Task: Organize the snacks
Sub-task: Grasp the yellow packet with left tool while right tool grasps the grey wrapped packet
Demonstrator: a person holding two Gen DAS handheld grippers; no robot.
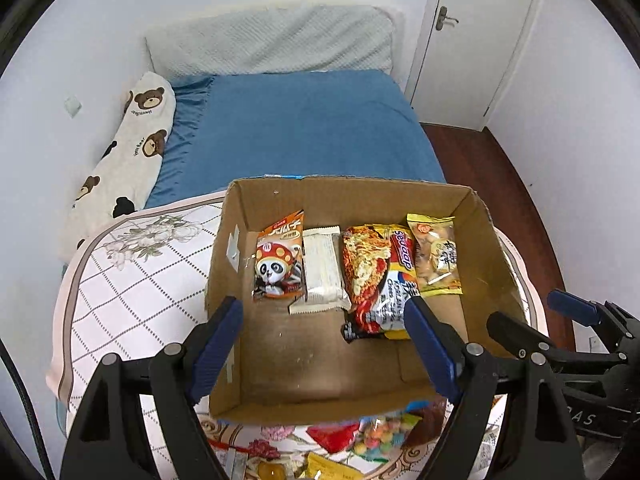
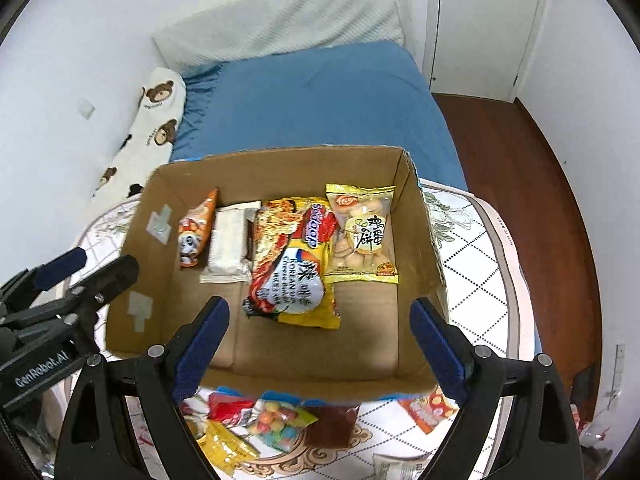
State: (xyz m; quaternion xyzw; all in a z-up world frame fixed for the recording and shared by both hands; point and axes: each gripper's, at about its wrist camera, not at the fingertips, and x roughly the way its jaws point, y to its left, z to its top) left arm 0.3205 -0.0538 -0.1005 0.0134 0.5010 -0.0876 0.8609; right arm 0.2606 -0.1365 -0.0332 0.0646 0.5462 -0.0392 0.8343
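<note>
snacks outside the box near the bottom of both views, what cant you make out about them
- Loose snacks, right wrist view: partly hidden by the cardboard box front wall and the right gripper fingers; exact count unclear.
- Same pile, left wrist view: covered by the box and left gripper, cut off by the bottom edge.
- Yellow packet: print too blurred to read.
- White packet in the box: its right edge lies under the noodle packet.

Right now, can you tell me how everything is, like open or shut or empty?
cardboard box: open on top, partly filled.
panda snack packet: sealed, lying in the box.
white packet: sealed, lying flat.
Korean noodle packet: sealed, lying flat.
yellow biscuit bag: sealed, lying flat.
door: shut.
left gripper: open, empty.
right gripper: open, empty.
</note>
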